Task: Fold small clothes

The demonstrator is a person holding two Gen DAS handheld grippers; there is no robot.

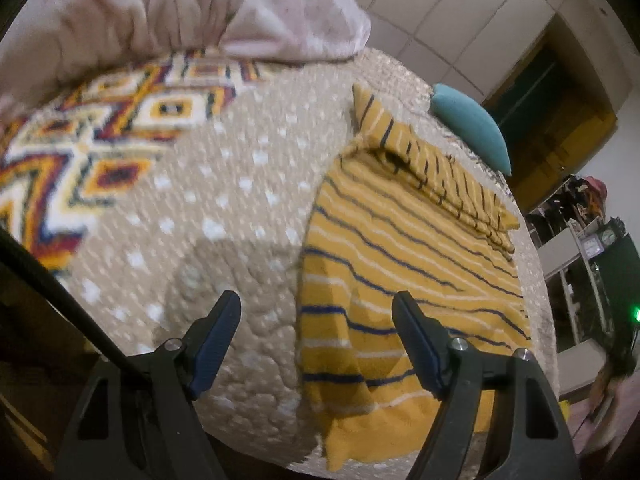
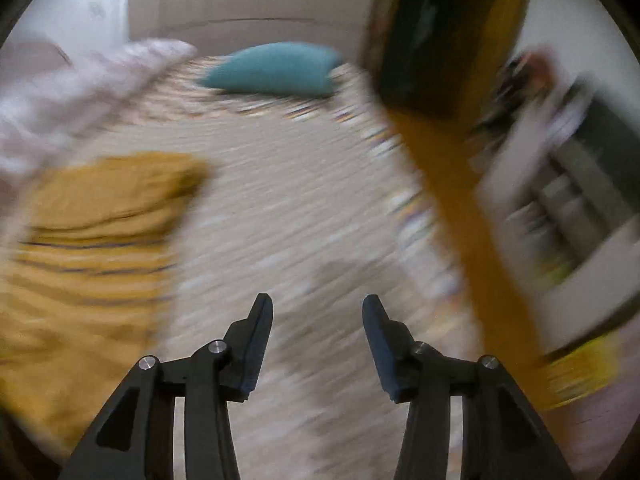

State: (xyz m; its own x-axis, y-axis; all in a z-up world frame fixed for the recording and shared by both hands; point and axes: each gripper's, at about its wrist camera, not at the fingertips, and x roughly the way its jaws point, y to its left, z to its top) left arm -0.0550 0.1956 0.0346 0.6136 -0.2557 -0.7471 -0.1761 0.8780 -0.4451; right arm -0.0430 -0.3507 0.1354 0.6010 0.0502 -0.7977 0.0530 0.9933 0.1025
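A small yellow garment with navy and white stripes (image 1: 404, 256) lies flat on the beige dotted bedspread (image 1: 224, 208); its far sleeve is folded in over the body. My left gripper (image 1: 320, 308) is open and empty, above the garment's near left edge, its right finger over the cloth. In the right wrist view, heavily blurred, the garment (image 2: 92, 248) lies at the left. My right gripper (image 2: 318, 308) is open and empty above bare bedspread (image 2: 304, 200), to the right of the garment.
A teal cushion (image 1: 472, 124) (image 2: 276, 68) lies at the far side of the bed. A pale pink blanket (image 1: 168, 4) is bunched at the far left. A patterned rug design (image 1: 100, 136) covers the bed's left. Shelves and furniture (image 1: 588, 264) stand beyond the right edge.
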